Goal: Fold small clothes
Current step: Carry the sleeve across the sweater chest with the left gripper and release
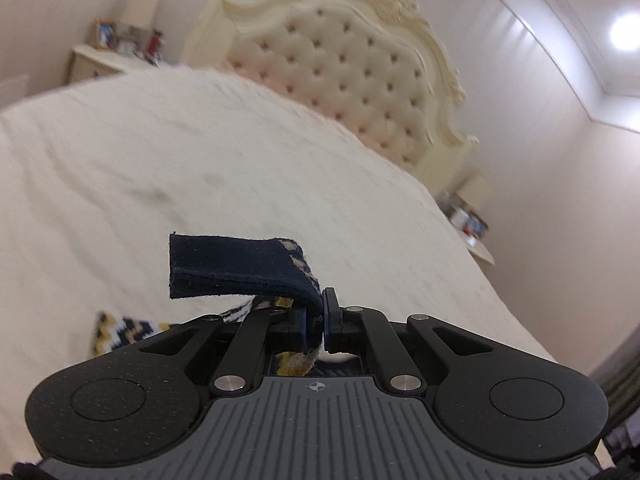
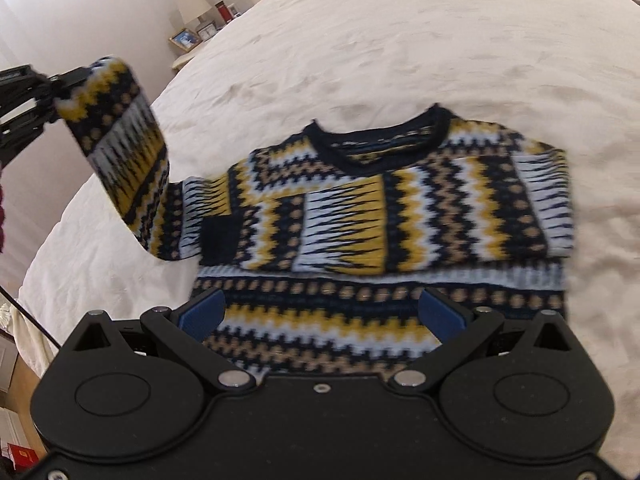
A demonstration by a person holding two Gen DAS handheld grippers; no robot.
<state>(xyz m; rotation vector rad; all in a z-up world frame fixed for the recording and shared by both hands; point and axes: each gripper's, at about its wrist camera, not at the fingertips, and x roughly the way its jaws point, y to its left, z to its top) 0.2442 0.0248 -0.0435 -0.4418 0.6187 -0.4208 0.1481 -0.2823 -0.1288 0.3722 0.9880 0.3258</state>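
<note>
Your left gripper is clamped on the navy cuff of the sweater's sleeve, lifted clear of the bed. Your right gripper hovers with jaws spread wide over the hem, holding nothing. The patterned sweater lies flat, front up, on the cream bedspread. Carry the sleeve across the chest, keep it taut, and lay it down square. Tufted headboard and cluttered nightstand stand beyond.
</note>
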